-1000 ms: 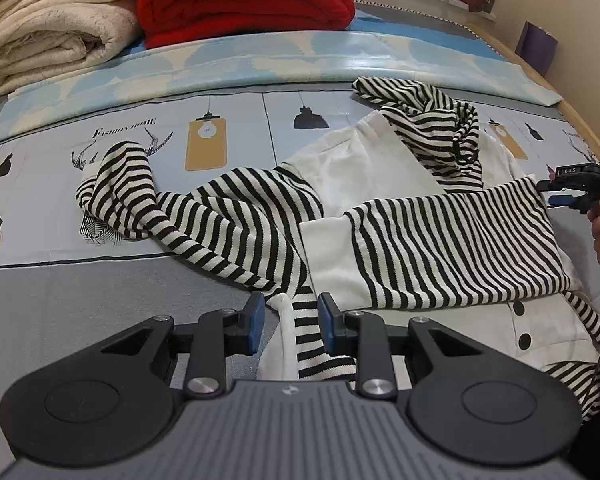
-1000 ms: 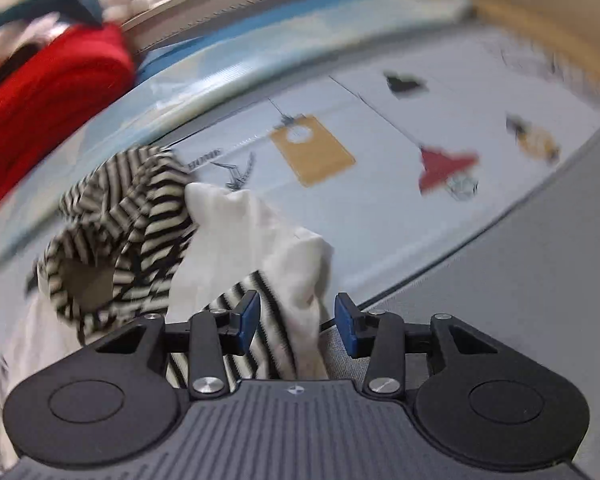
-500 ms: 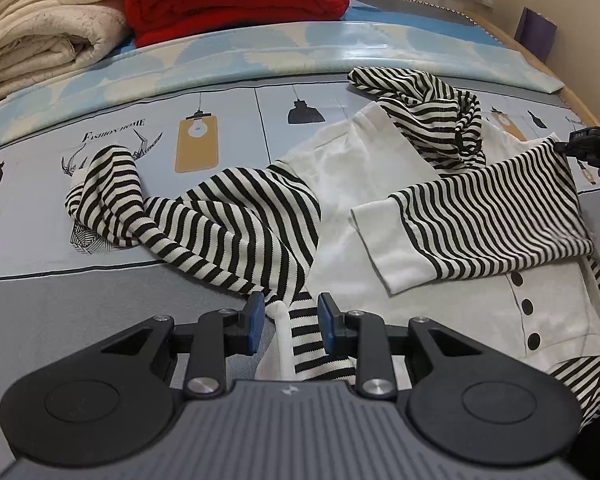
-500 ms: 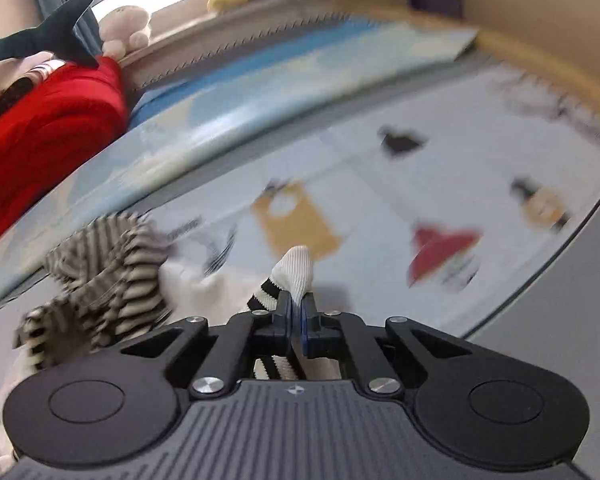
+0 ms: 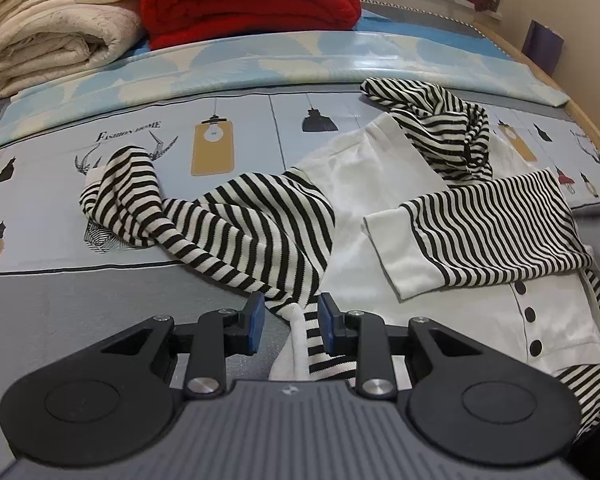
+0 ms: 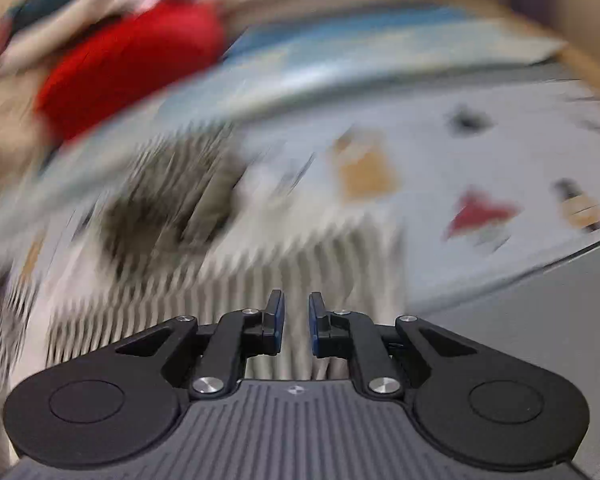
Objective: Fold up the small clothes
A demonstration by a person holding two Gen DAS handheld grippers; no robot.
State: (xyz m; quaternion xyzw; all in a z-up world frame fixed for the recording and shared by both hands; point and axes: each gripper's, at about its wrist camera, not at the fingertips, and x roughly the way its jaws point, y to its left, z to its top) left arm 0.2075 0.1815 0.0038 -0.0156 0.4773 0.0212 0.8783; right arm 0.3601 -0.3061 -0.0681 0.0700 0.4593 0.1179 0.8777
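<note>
Striped cardigan (image 5: pixel 380 200) spread on printed bedsheet (image 5: pixel 140 128), right sleeve (image 5: pixel 492 224) folded across front. Left gripper (image 5: pixel 288 322) jaws parted around hem, not pinching. Right gripper (image 6: pixel 296 322) slightly open, empty (view blurred).

Black-and-white striped, white-bodied cardigan (image 5: pixel 420 216)

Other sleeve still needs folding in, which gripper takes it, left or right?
Left, probably. The left gripper sits open over the garment's hem, with the unfolded striped sleeve lying on its side. The right gripper is open over the already folded sleeve.
</note>
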